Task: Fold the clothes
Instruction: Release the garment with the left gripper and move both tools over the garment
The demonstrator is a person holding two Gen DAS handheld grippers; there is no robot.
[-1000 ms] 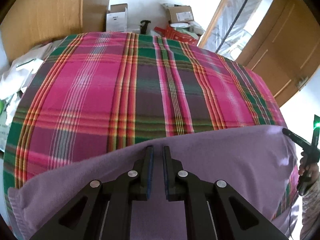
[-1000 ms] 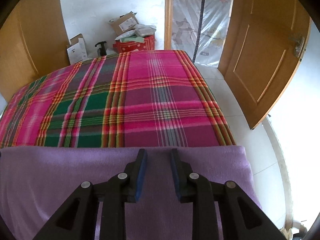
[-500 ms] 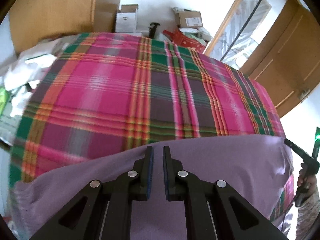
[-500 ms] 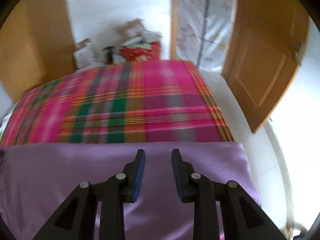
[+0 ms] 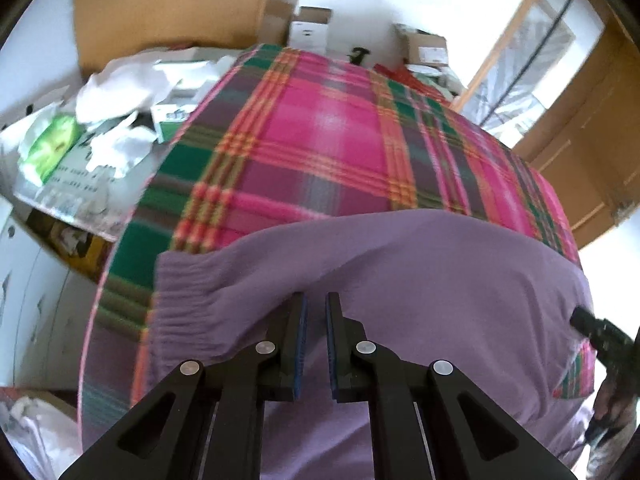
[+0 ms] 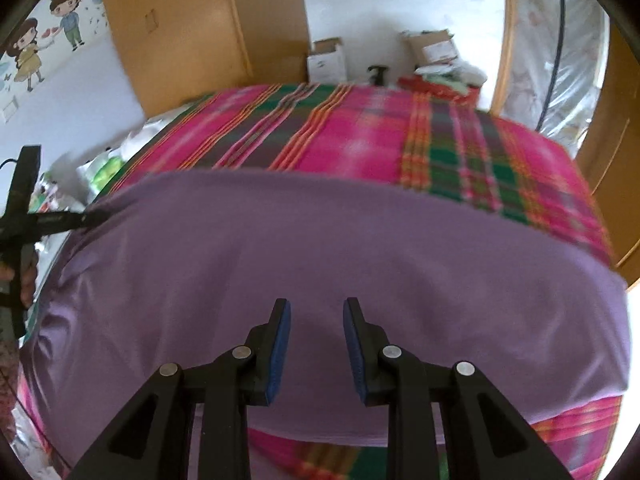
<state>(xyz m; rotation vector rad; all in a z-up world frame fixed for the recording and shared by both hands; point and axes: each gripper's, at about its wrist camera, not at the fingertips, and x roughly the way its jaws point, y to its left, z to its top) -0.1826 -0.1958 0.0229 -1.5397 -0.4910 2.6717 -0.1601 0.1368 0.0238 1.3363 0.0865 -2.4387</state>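
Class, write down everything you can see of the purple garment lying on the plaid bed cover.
The purple garment is plain lilac, soft knit by its look, spread fairly flat across the near part of the pink and green plaid cover. One end carries a gathered ribbed band; the other edges look straight. Shallow ripples cross it. The left gripper and the right gripper hang over it, jaws apart, gripping nothing; contact cannot be told.

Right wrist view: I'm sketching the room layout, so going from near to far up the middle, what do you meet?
right gripper → purple garment → plaid blanket → white cardboard box on the floor → white wall.
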